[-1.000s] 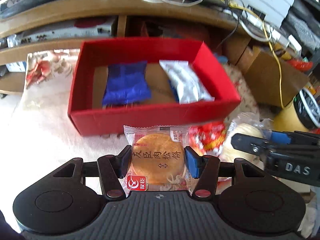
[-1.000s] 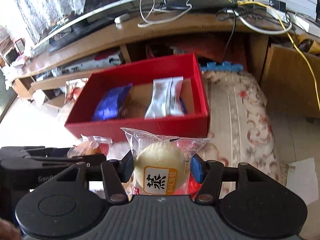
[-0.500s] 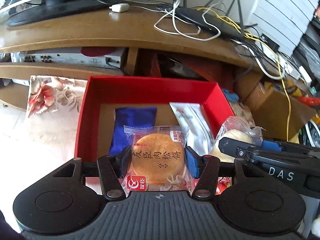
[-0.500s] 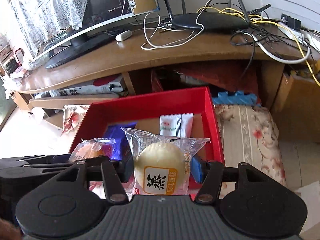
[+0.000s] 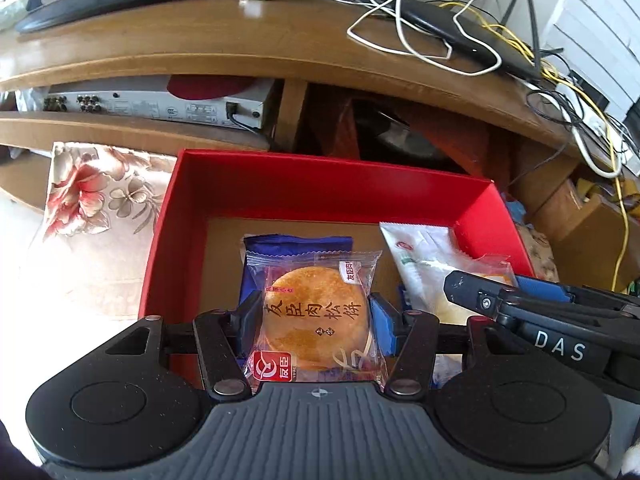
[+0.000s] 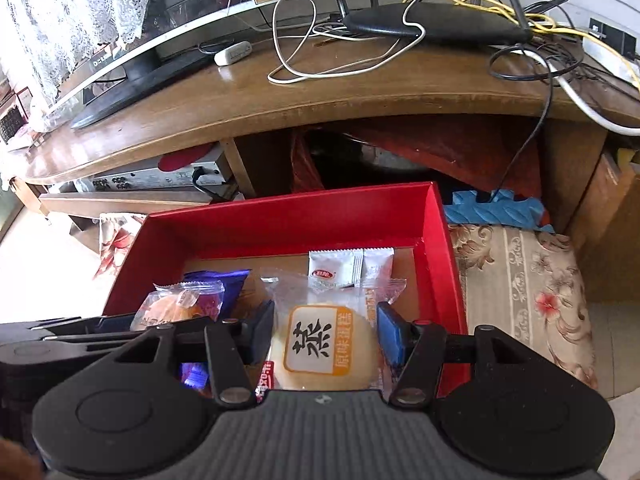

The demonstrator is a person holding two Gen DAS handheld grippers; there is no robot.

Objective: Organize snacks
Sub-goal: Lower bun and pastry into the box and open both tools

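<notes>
My left gripper point(image 5: 314, 322) is shut on a clear-wrapped golden round pastry point(image 5: 316, 320), held over the red box point(image 5: 320, 184). A blue packet point(image 5: 296, 246) and a white packet point(image 5: 420, 264) lie on the box floor beneath. My right gripper point(image 6: 326, 334) is shut on a wrapped pale steamed cake point(image 6: 322, 346), also above the red box point(image 6: 288, 220), close to its right wall. Both grippers hang side by side; the right one point(image 5: 520, 308) shows at the right of the left wrist view. In the right wrist view the blue packet point(image 6: 224, 280) and white packet point(image 6: 350, 268) show behind the cake.
The box rests on a floral cushion point(image 6: 528, 280) in front of a wooden TV stand point(image 5: 200, 40) with a monitor, router and tangled cables. A silver player point(image 5: 160, 106) sits on its shelf. Cardboard boxes point(image 5: 592, 220) stand at the right.
Both grippers have moved forward from in front of the box to above its inside, each still holding its snack. The red snack bag on the cushion has dropped out of view.
</notes>
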